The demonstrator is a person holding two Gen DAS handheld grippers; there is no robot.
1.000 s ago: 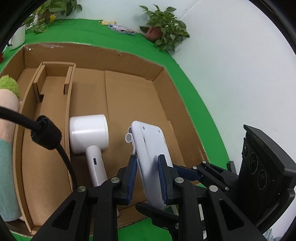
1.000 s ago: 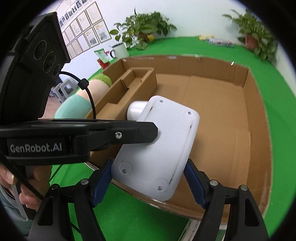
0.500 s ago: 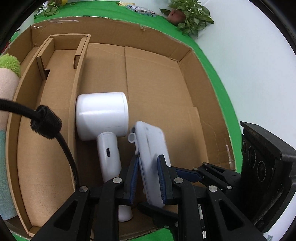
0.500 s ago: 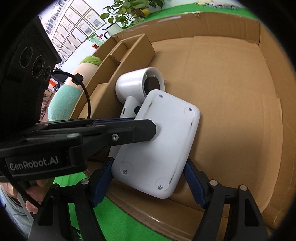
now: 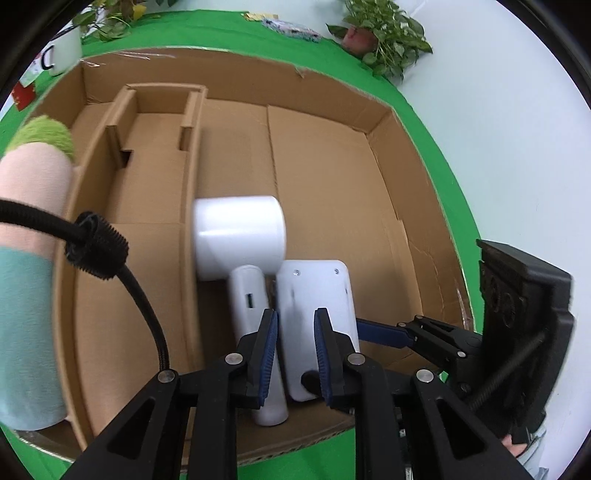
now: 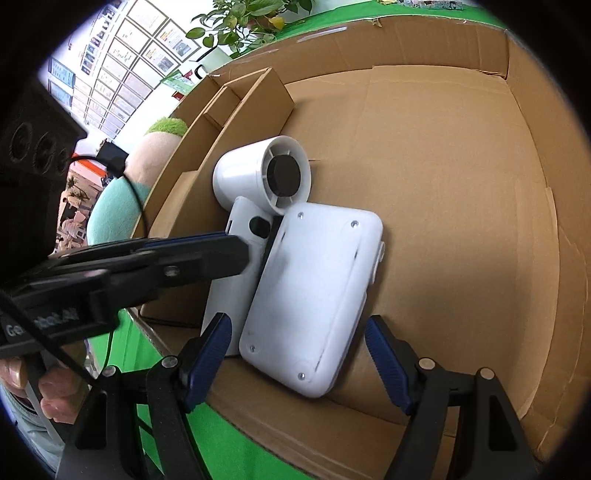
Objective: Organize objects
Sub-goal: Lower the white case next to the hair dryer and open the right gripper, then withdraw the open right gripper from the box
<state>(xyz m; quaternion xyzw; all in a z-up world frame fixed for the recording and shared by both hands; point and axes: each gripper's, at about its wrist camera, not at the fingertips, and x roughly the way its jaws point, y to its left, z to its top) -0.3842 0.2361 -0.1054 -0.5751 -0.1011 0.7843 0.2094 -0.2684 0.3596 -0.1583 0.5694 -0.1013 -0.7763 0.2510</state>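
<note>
A flat white device (image 5: 314, 291) leans inside the cardboard box (image 5: 332, 85), right beside the handle of a white hair dryer (image 5: 238, 232). My left gripper (image 5: 295, 314) has its blue pads close together on the device's near left edge, and the screwed face spreads out to the right under one finger. In the right wrist view the device (image 6: 314, 295) lies between the wide-set pads of my right gripper (image 6: 297, 319), with a gap showing on both sides. The left gripper's finger (image 6: 207, 258) reaches in from the left, in front of the dryer (image 6: 243, 173).
A cardboard divider (image 5: 192, 155) forms a narrow compartment on the box's left side. A pink, green and teal plush toy (image 5: 33, 206) lies outside the left wall. Potted plants (image 5: 384, 33) and a white mug (image 5: 66, 51) stand on the green cloth (image 5: 443, 166) behind.
Both grippers have come down into the box with the device, now next to the hair dryer's handle. The device has tilted and looks smaller between the right gripper's pads.
</note>
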